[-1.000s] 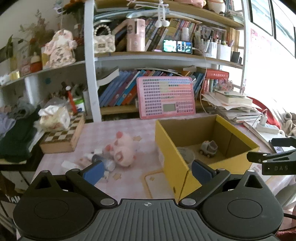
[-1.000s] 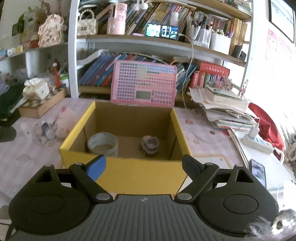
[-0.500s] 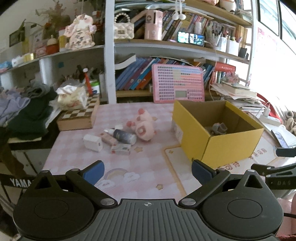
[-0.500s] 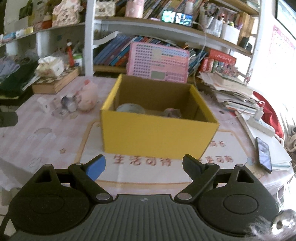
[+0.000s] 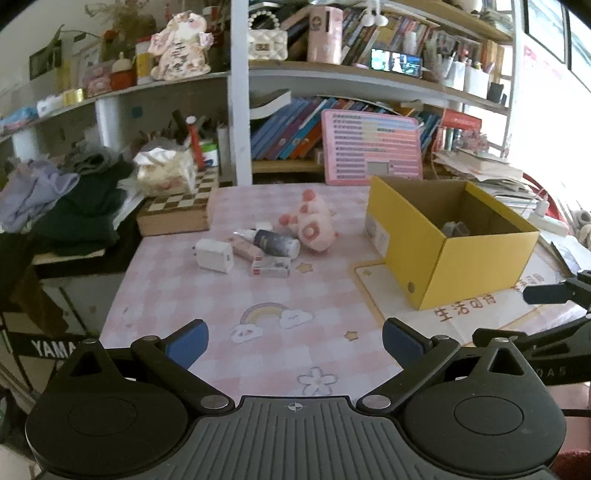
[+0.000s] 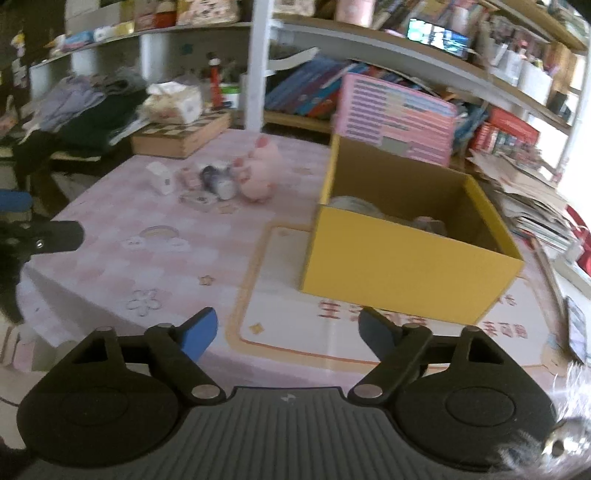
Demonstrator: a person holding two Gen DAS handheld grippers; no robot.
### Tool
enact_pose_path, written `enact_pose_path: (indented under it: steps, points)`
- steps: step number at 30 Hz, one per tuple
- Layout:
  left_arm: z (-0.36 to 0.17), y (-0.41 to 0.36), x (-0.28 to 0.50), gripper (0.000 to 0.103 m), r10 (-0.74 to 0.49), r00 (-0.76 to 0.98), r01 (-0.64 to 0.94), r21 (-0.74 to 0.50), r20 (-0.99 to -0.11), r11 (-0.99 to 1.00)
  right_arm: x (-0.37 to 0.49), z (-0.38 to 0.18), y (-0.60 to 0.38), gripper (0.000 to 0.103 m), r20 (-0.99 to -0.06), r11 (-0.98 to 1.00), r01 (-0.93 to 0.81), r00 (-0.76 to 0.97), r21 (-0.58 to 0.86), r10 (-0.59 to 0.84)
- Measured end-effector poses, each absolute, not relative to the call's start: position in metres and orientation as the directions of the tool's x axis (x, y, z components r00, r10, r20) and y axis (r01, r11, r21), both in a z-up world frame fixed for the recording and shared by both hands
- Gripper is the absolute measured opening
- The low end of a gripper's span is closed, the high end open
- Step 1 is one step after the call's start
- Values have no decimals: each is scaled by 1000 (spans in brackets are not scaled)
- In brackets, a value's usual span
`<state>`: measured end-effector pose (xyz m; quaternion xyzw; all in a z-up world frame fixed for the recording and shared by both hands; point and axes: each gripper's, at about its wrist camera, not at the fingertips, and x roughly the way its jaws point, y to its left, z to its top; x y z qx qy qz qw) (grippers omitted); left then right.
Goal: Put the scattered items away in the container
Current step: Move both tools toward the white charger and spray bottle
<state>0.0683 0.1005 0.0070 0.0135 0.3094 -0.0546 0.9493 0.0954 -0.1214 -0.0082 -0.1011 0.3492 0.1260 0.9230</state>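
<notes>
Pink plush pig (image 5: 314, 223) lies well beyond left tool (image 5: 295, 341).

Daylight scene, fairly bright. Light enters from the right: window area (image 5: 546, 29) blown out to white, stacked papers (image 5: 480, 166) washed by it. Left side dimmer, dark clothes pile (image 5: 81, 206) nearly black with little detail. Shadows on the pink tablecloth (image 5: 221, 302) soft and weak. Left wrist view mostly sharp, mild softness on upper shelves. Right wrist view motion-blurred throughout, pink board (image 6: 397, 116) and books smeared, yellow box (image 6: 406, 269) edges soft. Strong fisheye bend: shelf lines curve, black vignette at corners. Glare smear in the lower right corner of the right wrist view.
</notes>
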Motion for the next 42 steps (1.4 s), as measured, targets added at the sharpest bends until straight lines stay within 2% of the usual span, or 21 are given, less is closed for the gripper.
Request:
enact_pose_path:
  steps: [3,7,13,20,24,42]
  points:
    - [5,105,68,101,-82,802,105,5,-591,994,99,-10,-110,68,-680,941,-327,711,-91,181]
    - [5,110,70,101,-73,806,100,13,-587,995,106,-10,-99,59,-688,937,-342,697,-70,203]
    - [3,116,80,101,-66,809,91,12,-585,996,118,-9,-89,59,-690,935,-348,693,-67,209]
    - [-1,114,98,101,-54,813,91,35,-579,995,140,-10,-83,58,-688,932,-362,676,5,266]
    - [-1,116,112,101,-31,817,64,37,-576,997,157,-10,-73,55,-676,928,-371,685,-4,271]
    - [-12,152,205,100,79,804,-78,27,-589,997,258,-20,-33,55,-721,889,-455,597,56,351]
